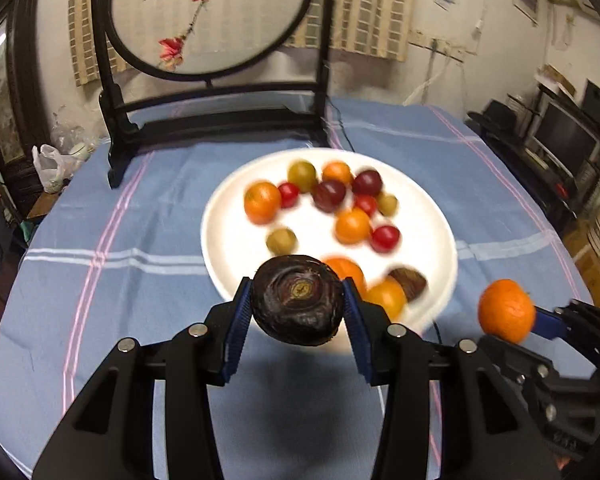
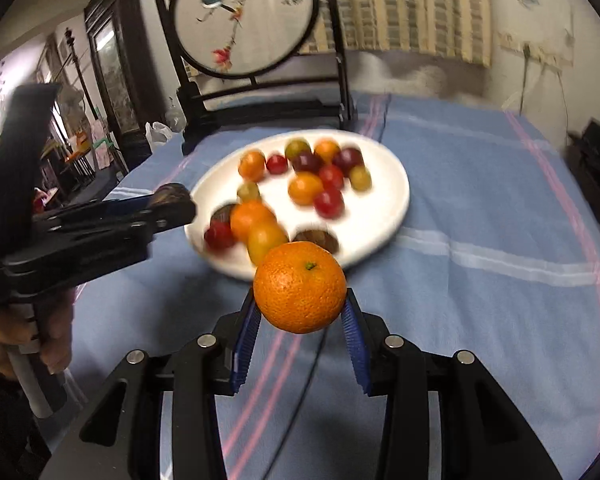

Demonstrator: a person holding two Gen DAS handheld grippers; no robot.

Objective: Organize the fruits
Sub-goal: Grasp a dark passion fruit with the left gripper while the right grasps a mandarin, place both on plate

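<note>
The left gripper [image 1: 298,304] pinched a dark, wrinkled fruit [image 1: 298,299] between its blue pads, jaws pressed on both its sides, above the near rim of the white plate [image 1: 440,240]. The right gripper [image 2: 300,300] clamped a mandarin [image 2: 300,287] the same way, lifted off the blue-clothed bench [image 2: 480,240] just before that plate of small fruits [image 2: 306,188].

Embroidered round screen [image 1: 212,12], blue tablecloth [image 1: 120,216]
</note>
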